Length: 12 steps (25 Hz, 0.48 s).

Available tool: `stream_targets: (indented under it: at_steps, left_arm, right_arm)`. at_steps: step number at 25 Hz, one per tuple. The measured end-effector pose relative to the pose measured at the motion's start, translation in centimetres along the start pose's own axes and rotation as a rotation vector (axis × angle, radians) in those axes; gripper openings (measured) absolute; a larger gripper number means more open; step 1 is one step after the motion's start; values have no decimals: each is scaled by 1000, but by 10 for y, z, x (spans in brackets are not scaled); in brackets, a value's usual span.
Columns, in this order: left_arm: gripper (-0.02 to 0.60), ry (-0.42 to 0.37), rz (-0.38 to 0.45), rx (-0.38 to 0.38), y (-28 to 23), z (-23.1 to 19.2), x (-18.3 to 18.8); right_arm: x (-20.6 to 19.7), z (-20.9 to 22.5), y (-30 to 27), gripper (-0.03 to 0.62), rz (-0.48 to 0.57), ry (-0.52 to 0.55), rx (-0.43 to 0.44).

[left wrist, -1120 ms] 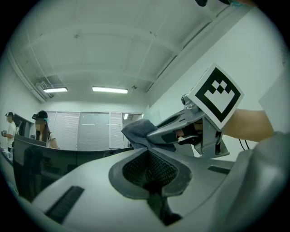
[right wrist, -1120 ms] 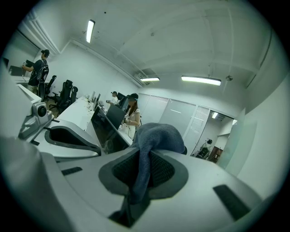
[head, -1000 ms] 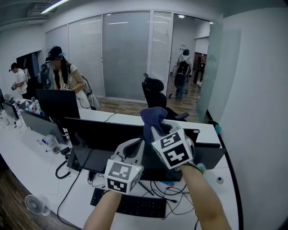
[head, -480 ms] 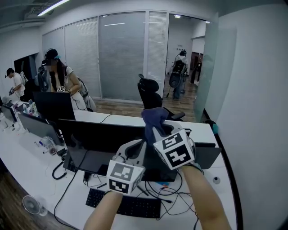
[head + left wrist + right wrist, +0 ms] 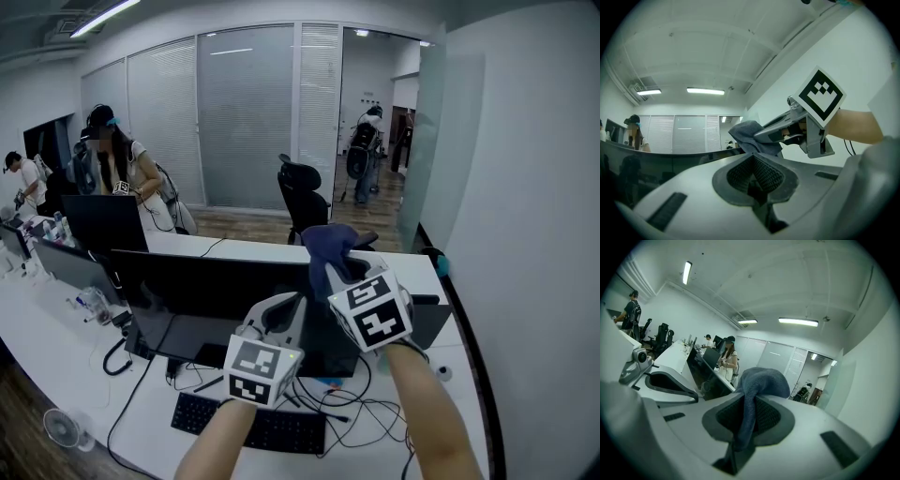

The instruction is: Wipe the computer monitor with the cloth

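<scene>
Both bare forearms reach forward side by side; the left gripper (image 5: 284,307) sits lower, just left of its partner, jaws together on nothing; the right gripper (image 5: 325,274) tilts upward, jaws pinching a cloth (image 5: 328,246) bunched above them.

White surface (image 5: 56,347) carrying a black keyboard (image 5: 248,427) and tangled cables (image 5: 356,408). Beyond the surface, a black office chair (image 5: 302,192); beside the surface, a small floor fan (image 5: 61,428).

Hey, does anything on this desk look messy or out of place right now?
Only the cables: they sprawl in a loose tangle across the desk, below the monitor and beside the keyboard. Nothing looks spilled or damaged.
</scene>
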<state>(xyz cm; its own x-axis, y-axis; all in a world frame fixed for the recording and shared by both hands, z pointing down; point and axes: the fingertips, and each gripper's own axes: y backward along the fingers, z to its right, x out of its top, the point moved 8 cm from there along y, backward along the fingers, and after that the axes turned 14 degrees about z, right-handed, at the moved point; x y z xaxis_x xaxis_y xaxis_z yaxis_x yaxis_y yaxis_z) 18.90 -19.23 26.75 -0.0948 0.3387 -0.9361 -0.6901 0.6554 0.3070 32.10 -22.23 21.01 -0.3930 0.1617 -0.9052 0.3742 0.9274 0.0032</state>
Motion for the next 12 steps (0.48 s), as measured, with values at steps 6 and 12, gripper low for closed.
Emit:
stream_targets:
  at_steps: [6, 12]
  left_arm:
    - [8, 4, -2, -21, -8, 16, -2]
    - [8, 9, 7, -34, -18, 30, 0]
  right_arm:
    - [-6, 14, 12, 57, -9, 6, -24]
    - [-12, 29, 25, 57, -11, 7, -48]
